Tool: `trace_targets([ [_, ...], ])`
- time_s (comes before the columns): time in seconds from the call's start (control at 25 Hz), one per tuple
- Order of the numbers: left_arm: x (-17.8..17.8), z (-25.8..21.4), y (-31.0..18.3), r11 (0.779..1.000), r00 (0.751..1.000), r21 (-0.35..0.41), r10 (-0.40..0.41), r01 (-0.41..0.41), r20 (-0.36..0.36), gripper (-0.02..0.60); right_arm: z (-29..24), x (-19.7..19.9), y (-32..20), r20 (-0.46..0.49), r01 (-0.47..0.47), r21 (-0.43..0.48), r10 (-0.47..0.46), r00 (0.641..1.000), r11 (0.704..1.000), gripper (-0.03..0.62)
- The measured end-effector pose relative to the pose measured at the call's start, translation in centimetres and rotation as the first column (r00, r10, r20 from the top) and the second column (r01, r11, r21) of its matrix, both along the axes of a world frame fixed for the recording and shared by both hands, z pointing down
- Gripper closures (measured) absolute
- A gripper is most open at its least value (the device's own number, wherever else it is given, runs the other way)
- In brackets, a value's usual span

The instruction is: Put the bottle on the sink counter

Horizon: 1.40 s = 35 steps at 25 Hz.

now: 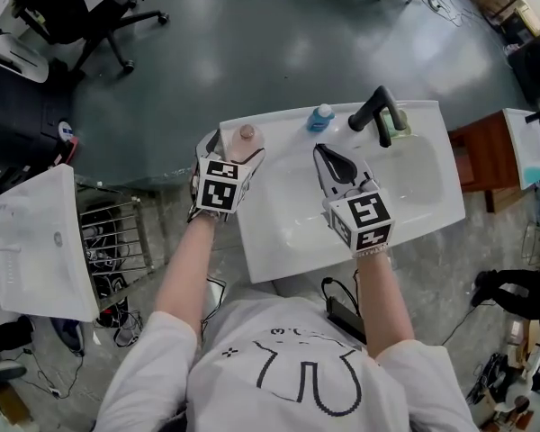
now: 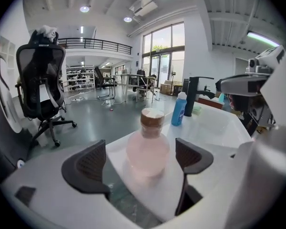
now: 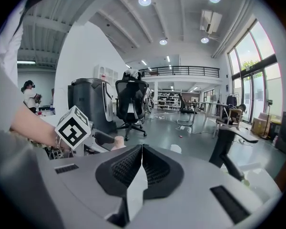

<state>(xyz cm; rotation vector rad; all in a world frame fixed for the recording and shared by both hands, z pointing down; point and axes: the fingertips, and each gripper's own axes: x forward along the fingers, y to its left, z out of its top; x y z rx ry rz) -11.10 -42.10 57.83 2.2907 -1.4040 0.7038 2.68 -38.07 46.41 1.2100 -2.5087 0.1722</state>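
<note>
A: What is the left gripper (image 2: 142,160) doing?
B: Its jaws stand wide apart, one on each side of the pink, round-bellied bottle (image 2: 148,149), pads clear of it.
A: And the bottle itself?
B: Upright on the white desk (image 1: 283,129), at the corner left of the sink basin (image 1: 405,174), brown cap (image 2: 152,118) on.
A: The right gripper (image 3: 141,168)?
B: Over the basin, jaws pressed together, nothing between them.
A: Farther back?
B: A blue bottle (image 1: 320,118) near the black tap (image 1: 378,111) at the rear rim. Beyond them is a black office chair (image 2: 40,80) on the grey floor (image 1: 252,43).
</note>
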Motion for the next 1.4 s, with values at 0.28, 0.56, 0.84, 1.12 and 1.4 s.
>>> trace_targets([
  [0.28,-1.8,-3.6,2.2,0.997,1.000,0.083,-0.002,0.003,-0.014,0.133,-2.2,-1.2,2.0,0.012,-0.025,0.052,0.024,1.000,0.998,0.563],
  [0.56,-2.7,-8.1,4.2,0.984,0.998,0.177,-0.017,0.027,-0.061,0.133,-4.3,-0.9,3.8,0.007,-0.049,0.089,0.048,0.999,0.995,0.565],
  [0.84,-3.1,-12.9,7.5,0.953,0.998,0.302,-0.004,0.025,-0.069,0.137,-6.1,-0.6,5.6,0.018,-0.052,0.135,0.050,0.999,0.990,0.565],
  [1.12,-4.1,-17.5,10.7,0.906,0.995,0.414,-0.060,0.089,-0.083,0.252,-9.0,-0.2,7.5,0.043,-0.033,0.191,0.025,0.999,0.981,0.565],
  [1.4,-4.9,-22.5,13.4,0.852,0.991,0.507,-0.093,0.132,-0.101,0.398,-12.5,0.0,9.1,0.063,-0.021,0.248,0.006,0.998,0.969,0.565],
])
